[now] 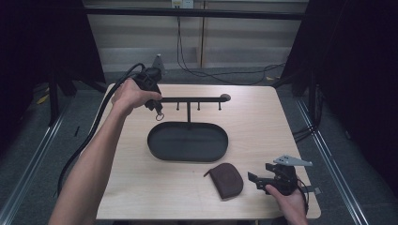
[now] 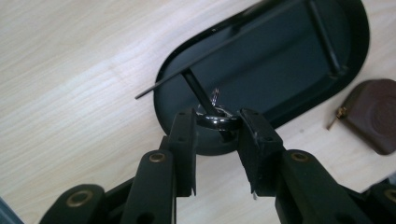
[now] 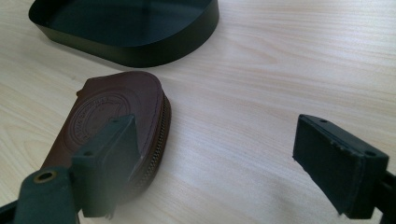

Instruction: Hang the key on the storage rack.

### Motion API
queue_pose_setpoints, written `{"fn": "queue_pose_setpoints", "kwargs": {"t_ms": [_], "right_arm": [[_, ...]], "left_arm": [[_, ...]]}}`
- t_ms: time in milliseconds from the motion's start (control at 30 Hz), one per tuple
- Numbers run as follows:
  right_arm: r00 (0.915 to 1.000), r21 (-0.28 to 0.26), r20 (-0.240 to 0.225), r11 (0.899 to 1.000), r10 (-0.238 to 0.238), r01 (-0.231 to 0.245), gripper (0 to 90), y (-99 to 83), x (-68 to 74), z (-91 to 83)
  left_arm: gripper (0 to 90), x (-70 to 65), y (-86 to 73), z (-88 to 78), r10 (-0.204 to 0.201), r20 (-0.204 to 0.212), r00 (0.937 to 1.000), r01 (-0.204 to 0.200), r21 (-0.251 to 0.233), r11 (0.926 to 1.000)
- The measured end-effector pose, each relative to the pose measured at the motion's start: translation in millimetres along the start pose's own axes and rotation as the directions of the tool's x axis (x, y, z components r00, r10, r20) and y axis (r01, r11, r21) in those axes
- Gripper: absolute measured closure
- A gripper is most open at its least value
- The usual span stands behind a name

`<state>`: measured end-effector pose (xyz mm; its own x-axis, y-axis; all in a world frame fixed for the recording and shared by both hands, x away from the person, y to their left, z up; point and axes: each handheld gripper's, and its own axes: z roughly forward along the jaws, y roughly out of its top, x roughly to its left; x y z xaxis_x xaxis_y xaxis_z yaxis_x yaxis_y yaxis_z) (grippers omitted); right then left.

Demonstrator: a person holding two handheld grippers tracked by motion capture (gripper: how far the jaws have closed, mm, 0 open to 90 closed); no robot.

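A black stand has a crossbar [image 1: 190,99] with several small pegs above an oval black tray [image 1: 187,157]. My left gripper [image 1: 157,108] is at the crossbar's left end, shut on a small metal ring [image 1: 160,116]. In the left gripper view the ring [image 2: 210,122] sits clamped between the pads of my left gripper [image 2: 217,117], right at the tip of a peg [image 2: 196,91]. A brown leather zip pouch [image 1: 226,180] lies flat near the front edge. My right gripper [image 1: 257,180] stands open just right of it, and in its own view the pouch [image 3: 116,102] lies beside the left jaw of my right gripper [image 3: 215,135].
The light wooden table [image 1: 263,131] has bare surface to the right of the tray [image 3: 140,51] and on its left side. A thick black cable [image 1: 89,133] trails from the left gripper off the table's left edge. Dark curtains stand at both sides.
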<state>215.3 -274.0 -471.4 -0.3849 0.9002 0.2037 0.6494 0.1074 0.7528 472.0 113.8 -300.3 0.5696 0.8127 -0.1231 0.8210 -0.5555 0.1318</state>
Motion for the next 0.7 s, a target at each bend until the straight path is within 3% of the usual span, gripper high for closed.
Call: {"fn": "queue_pose_setpoints", "kwargs": {"t_ms": [167, 700], "right_arm": [[1.0, 0.002, -0.001, 1.0, 0.005, -0.005, 13.8, -0.2, -0.3, -0.4], [1.0, 0.005, 0.002, 1.0, 0.002, -0.002, 13.8, 0.0, 0.0, 0.4]], "left_arm": [[67.7, 1.2, 0.0, 0.0, -0.021, 0.001, 0.9998, 0.021, -0.025, 0.9995], [54.7, -3.8, -6.5, 5.6, 0.008, 0.016, 0.9998, -0.008, 0.019, 0.9998]]}}
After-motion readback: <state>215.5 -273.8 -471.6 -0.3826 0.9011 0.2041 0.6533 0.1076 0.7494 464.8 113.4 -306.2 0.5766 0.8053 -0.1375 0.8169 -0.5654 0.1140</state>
